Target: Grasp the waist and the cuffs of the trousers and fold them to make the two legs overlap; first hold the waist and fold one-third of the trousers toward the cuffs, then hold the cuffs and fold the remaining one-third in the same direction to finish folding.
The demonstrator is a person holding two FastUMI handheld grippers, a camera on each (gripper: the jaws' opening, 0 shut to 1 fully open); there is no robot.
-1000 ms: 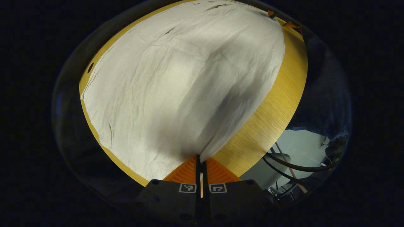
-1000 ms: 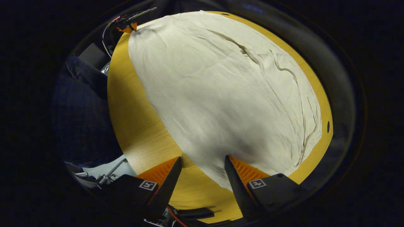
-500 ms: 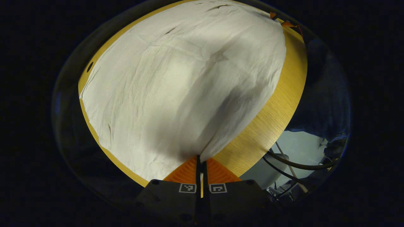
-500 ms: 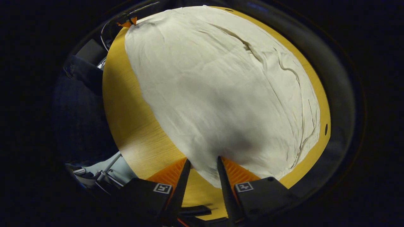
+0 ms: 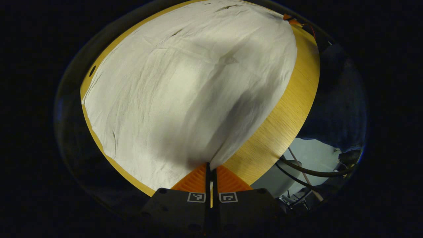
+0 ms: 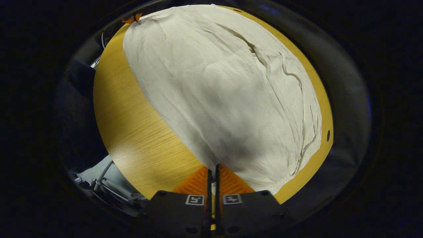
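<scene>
Pale cloth of the trousers (image 5: 185, 89) is pinched at each near corner by left gripper (image 5: 210, 168) and right gripper (image 6: 213, 170), both clamped tight to lift one edge together for folding.

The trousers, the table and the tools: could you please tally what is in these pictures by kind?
Trousers: 1
Table: 1
Tools: 2, the left tool and the right tool, each shut on an edge of the trousers
Total: 4
</scene>
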